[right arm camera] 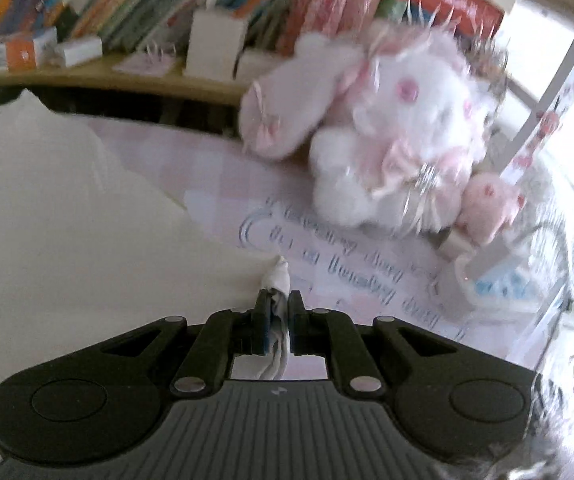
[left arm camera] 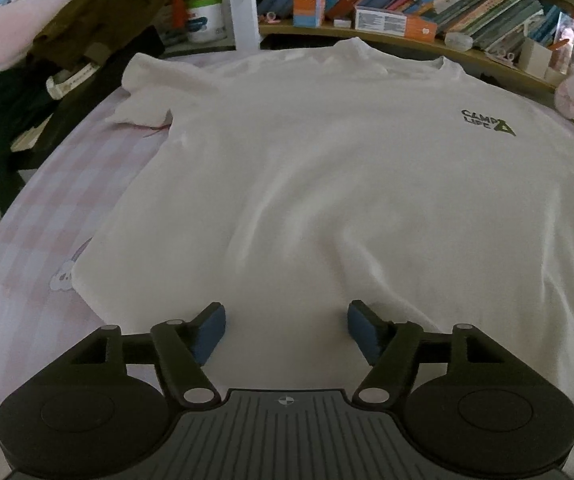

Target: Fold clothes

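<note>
A white T-shirt [left arm camera: 307, 168] with a small green chest logo [left arm camera: 487, 123] lies spread flat on a pink checked bed sheet [left arm camera: 39, 248]. My left gripper [left arm camera: 286, 312] hovers over the shirt's near hem, open, with nothing between its blue pads. In the right wrist view the same shirt [right arm camera: 67, 240] fills the left side. My right gripper [right arm camera: 279, 300] is shut on a pinched fold of the shirt's white cloth [right arm camera: 279, 278] at its right edge, and the fabric sticks out past the fingertips.
A pink and white plush rabbit [right arm camera: 391, 132] sits on the sheet just beyond the right gripper. A wooden shelf of books [left arm camera: 447, 4] runs along the bed's far side. Dark clothes and a pink pillow [left arm camera: 11, 36] are piled at the left.
</note>
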`<state>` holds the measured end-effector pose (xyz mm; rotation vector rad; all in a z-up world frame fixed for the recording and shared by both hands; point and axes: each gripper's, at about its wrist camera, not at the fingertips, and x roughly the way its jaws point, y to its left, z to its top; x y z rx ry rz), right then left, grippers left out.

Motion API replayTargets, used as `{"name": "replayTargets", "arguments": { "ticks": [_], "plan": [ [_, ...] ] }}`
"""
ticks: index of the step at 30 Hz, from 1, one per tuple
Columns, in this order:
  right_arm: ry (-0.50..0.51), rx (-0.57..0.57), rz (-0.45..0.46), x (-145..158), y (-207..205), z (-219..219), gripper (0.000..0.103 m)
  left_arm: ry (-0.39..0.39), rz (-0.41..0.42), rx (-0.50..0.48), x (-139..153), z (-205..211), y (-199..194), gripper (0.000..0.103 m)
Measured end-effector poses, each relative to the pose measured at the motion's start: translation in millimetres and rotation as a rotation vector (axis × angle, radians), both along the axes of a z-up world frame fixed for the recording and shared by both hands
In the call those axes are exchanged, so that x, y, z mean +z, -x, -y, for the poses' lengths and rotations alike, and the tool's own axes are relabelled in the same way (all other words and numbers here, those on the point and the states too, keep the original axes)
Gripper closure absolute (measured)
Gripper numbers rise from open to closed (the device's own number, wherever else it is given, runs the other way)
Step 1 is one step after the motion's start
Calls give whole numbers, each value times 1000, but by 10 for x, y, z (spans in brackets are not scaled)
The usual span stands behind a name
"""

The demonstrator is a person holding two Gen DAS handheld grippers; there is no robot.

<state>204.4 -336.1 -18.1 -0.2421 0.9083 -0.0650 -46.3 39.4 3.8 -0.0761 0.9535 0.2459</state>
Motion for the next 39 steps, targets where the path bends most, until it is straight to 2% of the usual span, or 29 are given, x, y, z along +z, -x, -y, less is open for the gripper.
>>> {"name": "replayTargets", "arguments": {
  "ticks": [4, 11, 15, 24, 27, 31, 32, 33, 35, 39],
  "plan": [
    [-5, -6, 8, -30, 1, 37, 95, -4, -4, 7, 2, 28, 28, 33],
    [45, 23, 32, -55, -16, 43, 95, -9, -9, -13, 15, 0, 83, 33],
    [125, 84, 27, -79, -138, 12, 95, -10, -10, -33, 9, -32, 85, 33],
    [155, 81, 45, -119, -435, 12, 95, -8, -7, -75, -19, -15, 76, 33],
    [152, 47, 45, -136, -581, 40, 95, -12, -23, -102, 34, 33, 89, 32],
    [176, 47, 50, -168, -636, 18, 93, 2, 29, -96, 234, -87, 252, 32],
    [180, 49, 51, -169, -639, 10, 87, 14, 44, -79, 286, -156, 310, 32],
    [164, 46, 52, -151, -618, 16, 72, 26, 57, -55, 325, -231, 373, 32],
    [108, 31, 84, -71, -488, 42, 60, 37, 69, 10, 366, -405, 478, 32],
    [11, 63, 124, 98, -38, 1, 59, 64, 61, 123, 305, -767, 602, 33]
  ]
}}
